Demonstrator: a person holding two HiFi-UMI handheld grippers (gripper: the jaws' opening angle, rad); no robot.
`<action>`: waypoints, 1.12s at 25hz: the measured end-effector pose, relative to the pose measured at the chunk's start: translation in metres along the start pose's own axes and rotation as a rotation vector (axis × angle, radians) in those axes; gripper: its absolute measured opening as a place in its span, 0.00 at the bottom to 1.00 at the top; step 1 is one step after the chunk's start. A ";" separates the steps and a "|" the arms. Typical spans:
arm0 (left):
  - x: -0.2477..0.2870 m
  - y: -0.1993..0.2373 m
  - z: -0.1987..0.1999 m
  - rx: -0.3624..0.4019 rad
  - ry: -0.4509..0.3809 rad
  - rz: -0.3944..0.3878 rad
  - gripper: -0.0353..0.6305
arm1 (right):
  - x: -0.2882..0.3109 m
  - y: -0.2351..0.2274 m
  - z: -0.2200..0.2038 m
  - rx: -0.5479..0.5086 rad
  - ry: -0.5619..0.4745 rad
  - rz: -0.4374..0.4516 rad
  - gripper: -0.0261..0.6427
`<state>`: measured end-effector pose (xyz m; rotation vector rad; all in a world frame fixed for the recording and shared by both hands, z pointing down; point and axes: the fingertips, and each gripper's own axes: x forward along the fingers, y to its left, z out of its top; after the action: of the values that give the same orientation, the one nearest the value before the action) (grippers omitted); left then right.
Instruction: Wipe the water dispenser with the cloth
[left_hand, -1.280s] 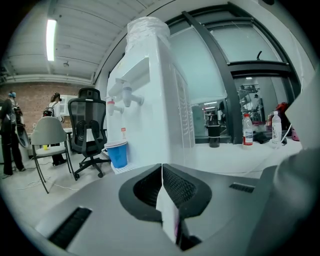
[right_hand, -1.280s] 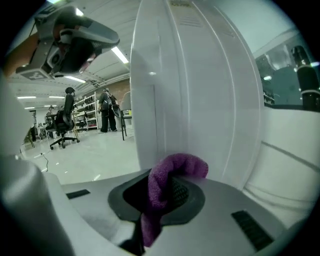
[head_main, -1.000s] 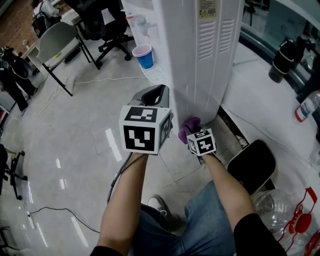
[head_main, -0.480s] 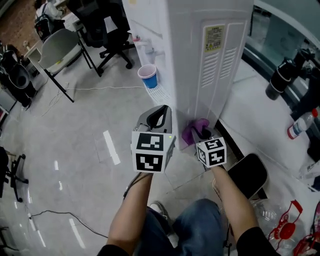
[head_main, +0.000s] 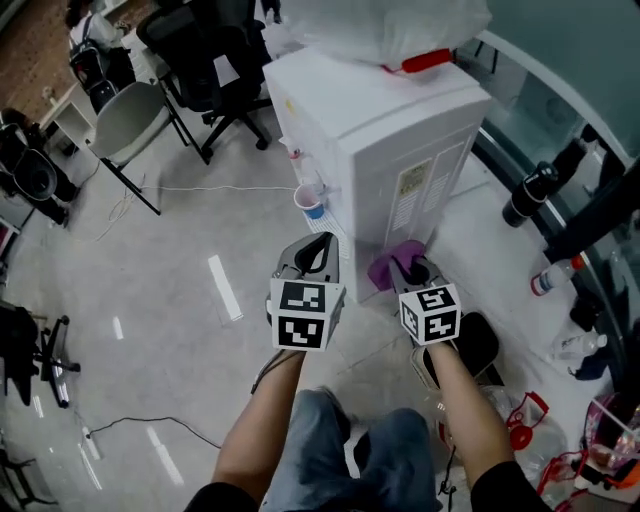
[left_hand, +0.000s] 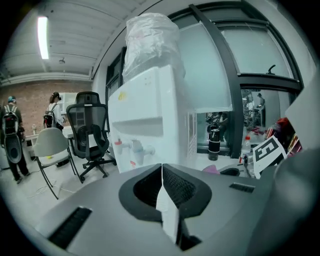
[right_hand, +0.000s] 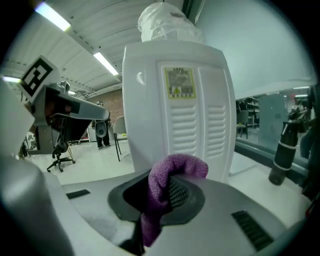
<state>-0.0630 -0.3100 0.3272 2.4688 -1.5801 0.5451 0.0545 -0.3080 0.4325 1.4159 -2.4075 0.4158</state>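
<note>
The purple cloth (right_hand: 172, 169) sat clamped between the jaws of the right gripper (right_hand: 165, 189), which were closed on it. Part of it bulged over the tips and the rest trailed down between the pads. In the head view the cloth (head_main: 390, 266) lay low against the side of the water dispenser (head_main: 385, 150), at the gripper's (head_main: 412, 268) front end (whether it actually touched the panel could not be made out). It was a soft, nubbly fabric, folded into a thick wad.

The right gripper view looked straight at the dispenser's (right_hand: 177, 110) white louvred panel with a label near its top. A clear plastic bag (head_main: 385, 30) covered the top of the dispenser, and a small cup (head_main: 311, 203) stood under its taps.

The left gripper (head_main: 316, 252) hovered just beside the right one, near the dispenser's lower corner, its jaws (left_hand: 161, 169) pressed together with nothing between them. Both forearms reached forward and down from the bottom of the head view, roughly parallel, marker cubes facing up
</note>
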 end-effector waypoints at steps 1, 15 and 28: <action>-0.008 0.002 0.015 -0.002 0.006 -0.006 0.09 | -0.011 0.002 0.018 0.006 0.003 -0.007 0.10; -0.103 0.035 0.214 0.013 0.033 -0.111 0.09 | -0.131 0.036 0.283 -0.037 -0.019 -0.083 0.10; -0.172 0.085 0.312 0.007 -0.081 -0.134 0.09 | -0.197 0.082 0.417 -0.049 -0.149 -0.158 0.10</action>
<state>-0.1364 -0.3030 -0.0313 2.6093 -1.4281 0.4368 0.0225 -0.2818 -0.0338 1.6534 -2.3781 0.2189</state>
